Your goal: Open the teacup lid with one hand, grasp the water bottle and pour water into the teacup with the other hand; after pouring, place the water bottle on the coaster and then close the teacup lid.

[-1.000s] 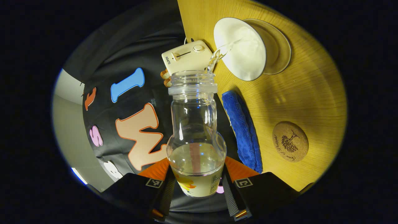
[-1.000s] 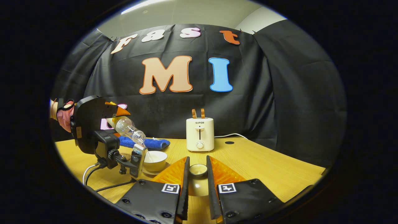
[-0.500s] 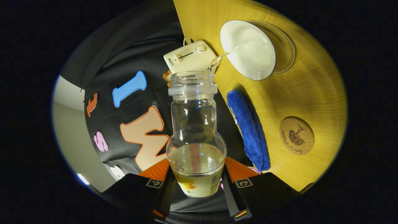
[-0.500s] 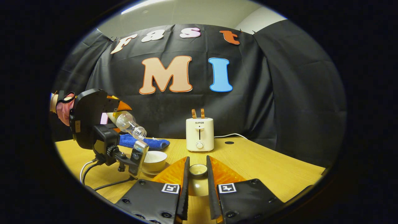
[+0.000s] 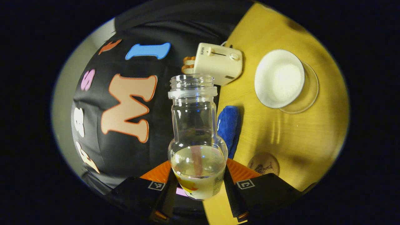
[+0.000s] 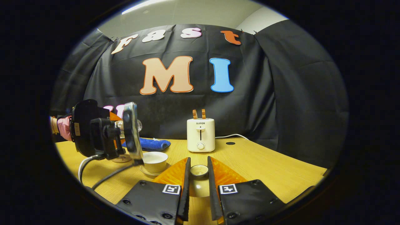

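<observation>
The left gripper point(image 5: 197, 184) was clamped on the base of the water bottle point(image 5: 196, 137), its 2 orange fingers point(image 5: 157, 171) pressed against either side; the bottle was uncapped with some water pooled at its lower end. In the left gripper view the white teacup point(image 5: 279, 78) sat open on its glass saucer point(image 5: 307, 97) on the yellow table point(image 5: 297, 134), with a blue cloth point(image 5: 229, 125) between bottle and cup, a cork coaster point(image 5: 264, 163) nearer the gripper, and a cream toaster point(image 5: 218, 62) beyond. In the right gripper view the right gripper point(image 6: 198, 182) was closed on the teacup lid point(image 6: 199, 170), held just above the table point(image 6: 256, 162), well apart from the teacup point(image 6: 154, 161) at the left.
</observation>
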Available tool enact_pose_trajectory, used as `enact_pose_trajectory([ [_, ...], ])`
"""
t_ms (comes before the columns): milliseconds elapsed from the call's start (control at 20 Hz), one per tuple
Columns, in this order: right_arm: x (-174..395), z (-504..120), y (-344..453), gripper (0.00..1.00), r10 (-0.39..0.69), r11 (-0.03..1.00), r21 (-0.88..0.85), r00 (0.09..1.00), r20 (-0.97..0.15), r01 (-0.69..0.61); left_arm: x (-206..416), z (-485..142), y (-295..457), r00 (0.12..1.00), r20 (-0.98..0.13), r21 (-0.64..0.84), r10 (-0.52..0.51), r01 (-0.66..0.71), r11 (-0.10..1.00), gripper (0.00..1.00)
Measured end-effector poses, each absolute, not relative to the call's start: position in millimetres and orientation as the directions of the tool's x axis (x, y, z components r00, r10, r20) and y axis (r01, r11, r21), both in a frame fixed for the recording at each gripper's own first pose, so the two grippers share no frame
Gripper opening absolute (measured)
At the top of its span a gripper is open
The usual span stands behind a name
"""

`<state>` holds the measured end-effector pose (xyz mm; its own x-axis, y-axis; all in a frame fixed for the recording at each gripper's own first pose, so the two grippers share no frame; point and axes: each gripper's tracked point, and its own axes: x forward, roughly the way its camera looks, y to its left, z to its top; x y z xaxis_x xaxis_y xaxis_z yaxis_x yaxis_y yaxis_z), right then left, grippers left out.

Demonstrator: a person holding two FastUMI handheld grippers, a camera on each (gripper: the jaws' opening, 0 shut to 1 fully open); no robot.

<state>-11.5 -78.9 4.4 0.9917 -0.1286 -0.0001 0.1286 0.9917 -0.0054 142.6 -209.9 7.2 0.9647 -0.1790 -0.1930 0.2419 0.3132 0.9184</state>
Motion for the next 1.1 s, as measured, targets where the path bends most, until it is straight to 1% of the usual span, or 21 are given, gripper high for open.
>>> enact_pose_trajectory([
  [50,-11.3,4.8,-78.8,0.31,-0.129,0.992,-0.005,0.992,0.001,0.129,141.4,6.9,-206.2,0.963,-0.196,0.874,-0.186,0.258,0.412,0.65],
  [100,-11.4,4.9,-78.9,0.31,-0.129,0.992,-0.005,0.992,0.0,0.129,138.6,4.7,-201.4,0.96,-0.204,0.818,-0.195,0.276,0.505,0.67],
  [200,-11.2,5.3,-79.0,0.31,-0.128,0.992,-0.005,0.992,0.002,0.128,137.1,-0.8,-200.6,0.952,-0.215,0.699,-0.216,0.305,0.647,0.67],
  [300,-10.5,4.0,-77.4,0.31,-0.122,0.992,-0.005,0.993,-0.001,0.122,136.5,-5.6,-201.3,0.94,-0.251,0.59,-0.233,0.339,0.733,0.67],
  [500,-11.3,4.9,-77.5,0.31,-0.122,0.993,-0.005,0.993,0.0,0.122,143.9,-2.8,-203.0,0.93,-0.238,0.356,-0.279,0.351,0.866,0.67],
  [650,-11.4,4.9,-77.6,0.31,-0.122,0.992,-0.005,0.993,0.0,0.122,145.2,-8.9,-194.1,0.935,-0.223,0.201,-0.274,0.319,0.926,0.68],
  [800,-11.0,4.6,-77.6,0.31,-0.122,0.993,-0.006,0.993,0.0,0.122,144.2,-24.8,-190.7,0.922,-0.256,0.08,-0.29,0.319,0.944,0.68],
  [900,-11.4,5.0,-77.4,0.31,-0.122,0.993,-0.006,0.993,0.0,0.122,146.9,-29.9,-188.0,0.922,-0.255,0.04,-0.292,0.312,0.949,0.69],
  [1100,-11.1,4.8,-77.3,0.31,-0.12,0.993,-0.005,0.993,0.001,0.12,150.2,-29.8,-189.8,0.921,-0.245,0.037,-0.303,0.321,0.946,0.7],
])
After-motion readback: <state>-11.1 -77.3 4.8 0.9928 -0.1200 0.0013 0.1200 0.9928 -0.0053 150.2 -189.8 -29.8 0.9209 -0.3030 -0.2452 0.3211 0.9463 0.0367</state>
